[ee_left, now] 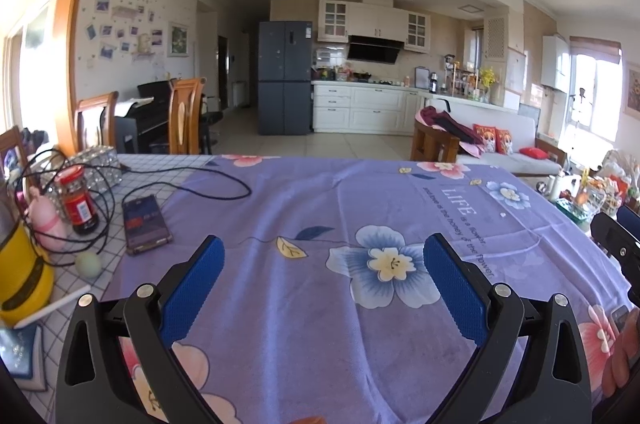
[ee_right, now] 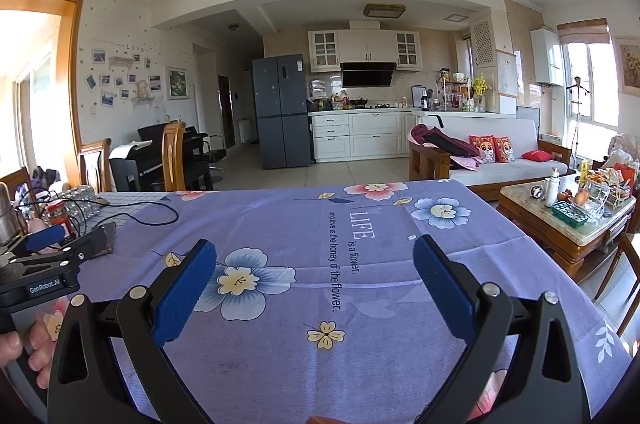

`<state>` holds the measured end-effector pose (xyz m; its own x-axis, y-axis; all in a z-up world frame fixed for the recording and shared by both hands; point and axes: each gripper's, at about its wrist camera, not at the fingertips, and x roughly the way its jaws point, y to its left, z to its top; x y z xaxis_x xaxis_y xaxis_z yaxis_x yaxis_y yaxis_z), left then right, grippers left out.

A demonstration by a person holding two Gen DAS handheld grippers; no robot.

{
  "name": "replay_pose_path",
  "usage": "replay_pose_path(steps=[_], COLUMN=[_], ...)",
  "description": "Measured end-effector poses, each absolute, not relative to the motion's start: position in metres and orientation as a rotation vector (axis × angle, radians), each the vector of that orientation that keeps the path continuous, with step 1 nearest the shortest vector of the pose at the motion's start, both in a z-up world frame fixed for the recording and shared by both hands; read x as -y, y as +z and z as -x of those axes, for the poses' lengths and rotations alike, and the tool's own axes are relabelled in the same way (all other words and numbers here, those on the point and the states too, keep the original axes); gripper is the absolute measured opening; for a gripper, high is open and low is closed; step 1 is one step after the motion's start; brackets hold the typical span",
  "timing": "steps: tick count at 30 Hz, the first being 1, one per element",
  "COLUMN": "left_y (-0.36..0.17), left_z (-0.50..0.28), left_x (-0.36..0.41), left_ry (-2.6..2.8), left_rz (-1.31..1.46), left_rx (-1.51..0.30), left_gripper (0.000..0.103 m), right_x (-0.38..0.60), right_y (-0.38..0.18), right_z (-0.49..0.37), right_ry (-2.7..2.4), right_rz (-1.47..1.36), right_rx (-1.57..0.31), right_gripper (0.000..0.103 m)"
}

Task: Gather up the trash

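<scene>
A purple flowered cloth [ee_left: 304, 207] covers the table in both wrist views. One tiny white scrap [ee_left: 503, 214] lies on it to the far right, also seen as a white scrap [ee_right: 412, 236] just left of my right gripper's right fingertip. My left gripper [ee_left: 324, 242] stands open over a blue flower with nothing between its blue pads. My right gripper [ee_right: 315, 244] is open too, empty, above the printed text. The left gripper [ee_right: 84, 232] shows at the left edge, held by a hand [ee_right: 24, 352].
At the table's left edge sit a phone [ee_left: 146, 224], a red-capped jar [ee_left: 80, 203], a yellow container [ee_left: 20, 276], a pale green ball [ee_left: 89, 262], black cables and a glittery box [ee_left: 96, 163]. Wooden chairs stand beyond. A cluttered coffee table [ee_right: 568, 224] is to the right.
</scene>
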<state>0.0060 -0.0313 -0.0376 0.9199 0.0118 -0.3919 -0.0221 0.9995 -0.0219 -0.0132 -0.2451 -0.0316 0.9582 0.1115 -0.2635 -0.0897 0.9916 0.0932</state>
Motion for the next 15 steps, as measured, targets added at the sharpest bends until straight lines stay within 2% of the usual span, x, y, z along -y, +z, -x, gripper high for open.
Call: replay_pose_path(steps=[15], left_y=[-0.0392], left_z=[-0.006], left_x=[0.0286], left_ry=[-0.006], left_rz=[0.037], left_rx=[-0.403], left_gripper=[0.098], right_x=[0.2409], right_y=[-0.0308], right_z=[0.0129], right_ry=[0.119], right_rz=[-0.093], right_rx=[-0.271], right_gripper=[0.098])
